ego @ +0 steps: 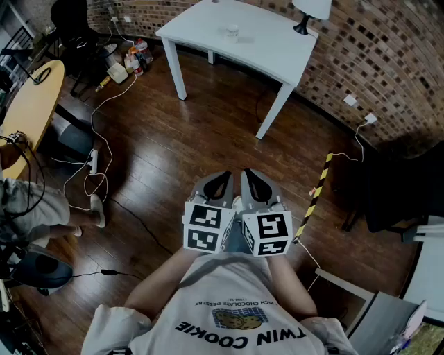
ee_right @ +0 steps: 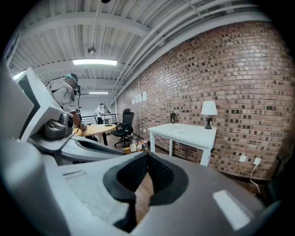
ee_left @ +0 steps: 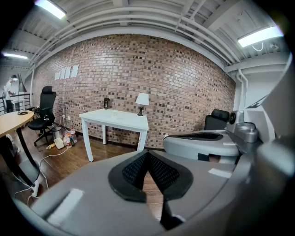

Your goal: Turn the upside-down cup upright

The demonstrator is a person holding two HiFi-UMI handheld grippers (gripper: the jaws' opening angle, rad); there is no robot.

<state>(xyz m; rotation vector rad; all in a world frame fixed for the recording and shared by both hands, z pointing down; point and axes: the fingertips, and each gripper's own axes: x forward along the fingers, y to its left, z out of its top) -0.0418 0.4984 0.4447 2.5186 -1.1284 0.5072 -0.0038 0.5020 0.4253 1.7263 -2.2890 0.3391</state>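
Viewed from well back of the white counter (ego: 267,48), over a dark wooden floor (ego: 173,145). Held side by side, aimed toward that counter and tipped slightly downward: left tool (ego: 223,176) and right tool (ego: 251,175), their marker cubes just beside each other. Both closed, tips pressed together, nothing between them. Resting near the counter's middle, well apart from both tools: a small clear cup (ego: 231,30), too small to tell whether inverted or upright. At the counter's far right corner, by the brick wall (ego: 388,62): a white-shaded table lamp (ego: 310,10). On the floor left of the counter: bottles (ego: 135,59).
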